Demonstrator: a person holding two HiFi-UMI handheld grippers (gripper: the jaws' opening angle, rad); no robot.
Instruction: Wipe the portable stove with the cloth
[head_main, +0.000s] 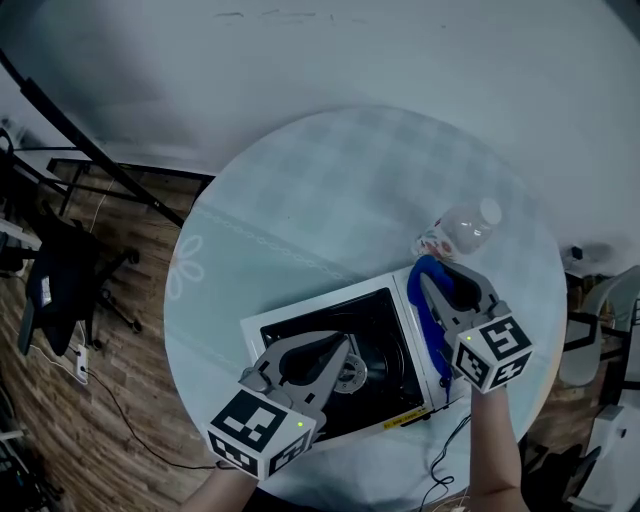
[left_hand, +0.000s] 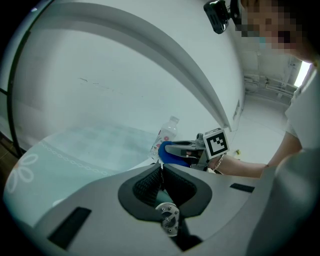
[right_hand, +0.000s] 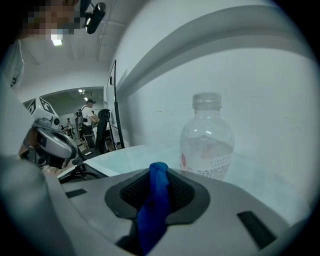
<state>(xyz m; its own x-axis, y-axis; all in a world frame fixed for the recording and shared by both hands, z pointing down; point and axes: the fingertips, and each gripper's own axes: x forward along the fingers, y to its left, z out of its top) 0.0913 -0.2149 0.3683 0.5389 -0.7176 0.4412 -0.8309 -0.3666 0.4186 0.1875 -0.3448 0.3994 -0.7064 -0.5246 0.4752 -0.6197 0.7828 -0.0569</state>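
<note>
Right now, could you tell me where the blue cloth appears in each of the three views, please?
Head view: the blue cloth sits right of centre, in the right gripper at the stove's right edge.
Left gripper view: centre right, at the clear bottle's base.
Right gripper view: bottom centre, between the jaws.
Shared landmark: the clear bottle.

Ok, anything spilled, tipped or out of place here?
Nothing stands out. The portable stove lies flat on the table, the bottle stands upright beside it, and no spill shows. The right gripper pinches the blue cloth; the left gripper is shut, empty.
</note>
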